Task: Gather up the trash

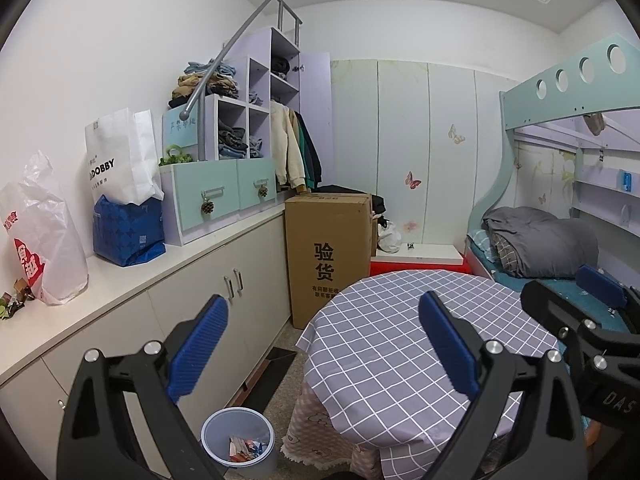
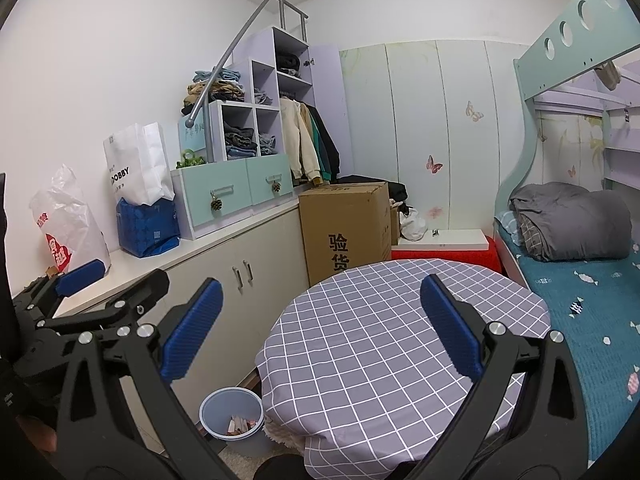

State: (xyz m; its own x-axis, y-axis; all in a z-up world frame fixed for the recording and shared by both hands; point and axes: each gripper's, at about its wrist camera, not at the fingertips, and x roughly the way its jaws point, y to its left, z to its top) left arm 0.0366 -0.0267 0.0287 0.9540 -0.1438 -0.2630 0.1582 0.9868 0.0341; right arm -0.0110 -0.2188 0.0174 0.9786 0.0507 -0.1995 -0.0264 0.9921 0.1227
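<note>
1. Left gripper (image 1: 322,346) hangs with its blue pads spread wide, nothing between them, raised above the round table's checked cloth (image 1: 384,344) and looking across the room
2. Right gripper (image 2: 320,330) matches it: jaws apart, empty, just beside its partner, and both sit level over the tabletop, which reads as a resting or scanning pose, not a reach
3. The cloth itself shows bare in both views, no scraps on it that I can spot
4. Down on the floor, tucked between table and cabinet, the blue wastebasket (image 1: 238,444) holds crumpled wrappers (image 1: 244,450); handy spot, within a short drop from the table edge
5. Far left on the white counter (image 1: 132,276), small crumpled bits (image 1: 14,300) lie beside a white plastic bag (image 1: 44,232); possibly the next trash, though too small to be sure
6. My judgement: collection looks near finished
</note>
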